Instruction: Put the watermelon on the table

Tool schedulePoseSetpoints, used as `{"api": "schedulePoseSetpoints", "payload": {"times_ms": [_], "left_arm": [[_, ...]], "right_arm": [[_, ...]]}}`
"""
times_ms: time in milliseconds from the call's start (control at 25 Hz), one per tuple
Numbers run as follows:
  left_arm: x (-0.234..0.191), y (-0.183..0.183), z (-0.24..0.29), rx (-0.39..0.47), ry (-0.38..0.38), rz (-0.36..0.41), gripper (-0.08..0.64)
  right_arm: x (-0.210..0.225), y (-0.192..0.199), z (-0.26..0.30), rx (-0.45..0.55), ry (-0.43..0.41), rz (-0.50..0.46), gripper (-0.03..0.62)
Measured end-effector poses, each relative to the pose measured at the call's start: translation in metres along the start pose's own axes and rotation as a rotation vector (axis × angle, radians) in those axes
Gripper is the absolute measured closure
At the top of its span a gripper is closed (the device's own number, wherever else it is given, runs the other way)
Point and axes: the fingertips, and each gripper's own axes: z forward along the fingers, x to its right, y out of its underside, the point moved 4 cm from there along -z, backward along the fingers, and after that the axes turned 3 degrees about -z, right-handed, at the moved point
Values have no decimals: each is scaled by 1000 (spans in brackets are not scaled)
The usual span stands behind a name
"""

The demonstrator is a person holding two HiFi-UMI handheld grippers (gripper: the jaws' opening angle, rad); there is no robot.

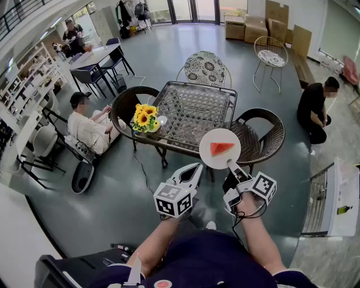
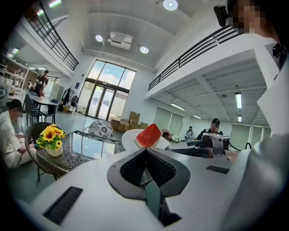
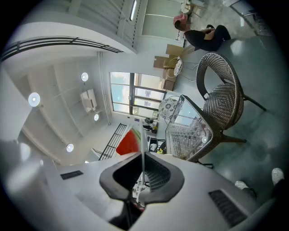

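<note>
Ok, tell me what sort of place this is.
Probably an open indoor lounge or common area of an office or studio: a glass-topped table with wicker chairs around it, cardboard boxes piled beside tall glass doors, and a mezzanine railing overhead.

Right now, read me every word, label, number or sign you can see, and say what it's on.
No text can be read in any view.
Left marker cube, right marker cube: black-and-white square patterns only, no letters.
Cardboard boxes: any print too small.
Label on white unit: too small to read.
</note>
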Motion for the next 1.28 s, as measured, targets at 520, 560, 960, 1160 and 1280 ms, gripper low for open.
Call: {"api": "schedulePoseSetpoints", "payload": {"times_ms": [520,560,960,1160,1280], "left_arm": [[2,4,11,-19,-10,0,555],[2,5,11,-21,-12,0,555],[0,11,10,-30,-22,-1,555],[-6,10,16,-39,-24,-3,555],[-14,6,27,-42,-24,-9,555]], "right_arm": [[5,-8,3,-12,-29,26,577],[6,-8,4,-13,-27,26,577],[12,-11,4,-15,-21,34,577],[16,-18,12,-3,-16,37,577],[20,-28,23,2,-11,45,577]]}}
